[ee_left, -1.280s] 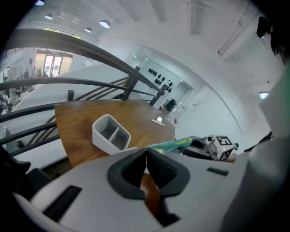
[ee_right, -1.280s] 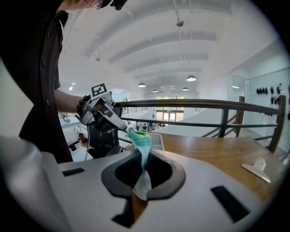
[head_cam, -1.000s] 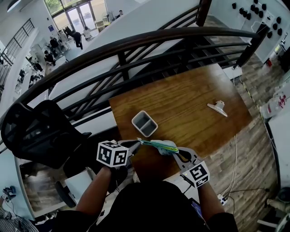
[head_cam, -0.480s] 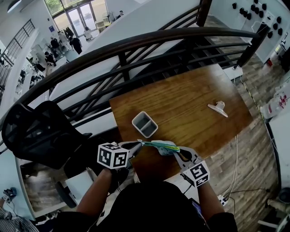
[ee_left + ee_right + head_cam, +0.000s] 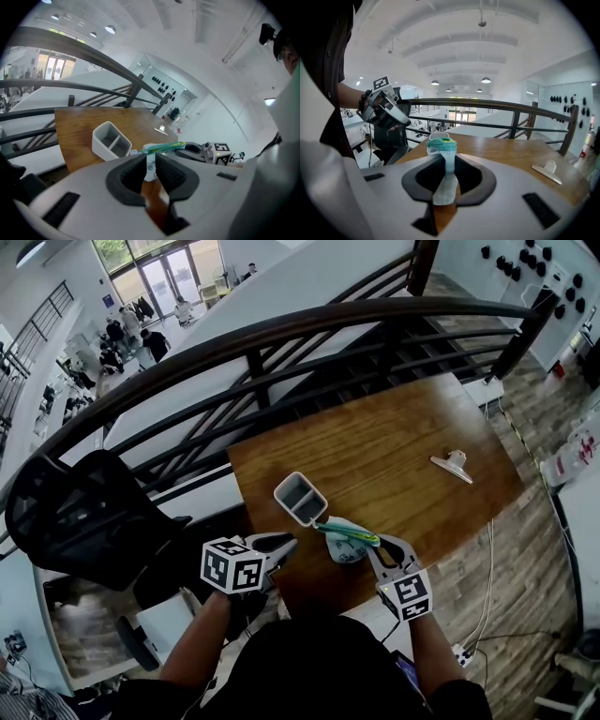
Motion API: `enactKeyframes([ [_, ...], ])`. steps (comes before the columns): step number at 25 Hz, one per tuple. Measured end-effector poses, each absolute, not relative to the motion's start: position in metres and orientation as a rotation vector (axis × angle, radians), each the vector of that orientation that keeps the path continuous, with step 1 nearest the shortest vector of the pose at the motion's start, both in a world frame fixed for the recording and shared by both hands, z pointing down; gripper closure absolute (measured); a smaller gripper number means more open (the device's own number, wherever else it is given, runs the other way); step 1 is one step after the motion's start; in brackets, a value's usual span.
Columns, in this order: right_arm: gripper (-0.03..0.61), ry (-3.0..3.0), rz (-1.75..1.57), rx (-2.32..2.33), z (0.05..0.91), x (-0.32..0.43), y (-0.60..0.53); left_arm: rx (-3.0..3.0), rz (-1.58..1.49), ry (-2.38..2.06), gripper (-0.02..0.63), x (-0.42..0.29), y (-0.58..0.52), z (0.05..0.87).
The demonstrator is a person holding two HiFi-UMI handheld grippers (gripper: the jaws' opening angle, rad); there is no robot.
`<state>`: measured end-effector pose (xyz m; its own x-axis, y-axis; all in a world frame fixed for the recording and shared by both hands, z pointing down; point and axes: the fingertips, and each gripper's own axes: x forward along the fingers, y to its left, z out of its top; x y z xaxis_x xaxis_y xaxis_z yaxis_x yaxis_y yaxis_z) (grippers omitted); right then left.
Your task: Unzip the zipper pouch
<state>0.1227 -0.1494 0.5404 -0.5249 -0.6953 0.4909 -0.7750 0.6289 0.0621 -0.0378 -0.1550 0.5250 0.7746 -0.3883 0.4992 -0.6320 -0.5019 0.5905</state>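
The zipper pouch (image 5: 345, 538), white with a green and yellow zipper edge, hangs over the near edge of the wooden table (image 5: 394, 446). My right gripper (image 5: 375, 547) holds its right end. In the right gripper view the pouch (image 5: 441, 144) stands up between the jaws of that gripper (image 5: 449, 159); they have just been opening a little, with the fabric still pinched. My left gripper (image 5: 289, 542) sits just left of the pouch, apart from it. Its jaws have just been opening, and in the left gripper view the pouch (image 5: 164, 147) lies beyond this gripper (image 5: 150, 157).
A white two-compartment bin (image 5: 300, 497) stands on the table right behind the pouch. A small white clip-like object (image 5: 452, 463) lies at the far right. A dark railing (image 5: 281, 334) runs behind the table, and a black chair (image 5: 75, 512) is at the left.
The pouch's left end has come out of the left gripper. The right gripper has carried the pouch a little to the right and toward the bin. The left gripper stayed put.
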Motion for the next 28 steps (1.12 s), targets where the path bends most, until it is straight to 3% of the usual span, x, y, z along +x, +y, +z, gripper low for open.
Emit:
enactKeyframes([
  [8,0.377,-2.309,0.289,1.234,0.544,0.143,-0.155,2.132,0.366,-0.770,0.551,-0.041,-0.153,0.528],
  [12,0.336,-2.278,0.225,1.302,0.537,0.152,-0.155,2.134,0.362,-0.773,0.551,-0.043,-0.152,0.528],
  [19,0.351,-2.310,0.193,1.318,0.520,0.149,-0.154,2.147,0.347,-0.766,0.551,-0.041,-0.150,0.521],
  [28,0.427,-2.358,0.190,1.365,0.499,0.144,-0.141,2.274,0.269,-0.834,0.569,-0.046,-0.153,0.501],
])
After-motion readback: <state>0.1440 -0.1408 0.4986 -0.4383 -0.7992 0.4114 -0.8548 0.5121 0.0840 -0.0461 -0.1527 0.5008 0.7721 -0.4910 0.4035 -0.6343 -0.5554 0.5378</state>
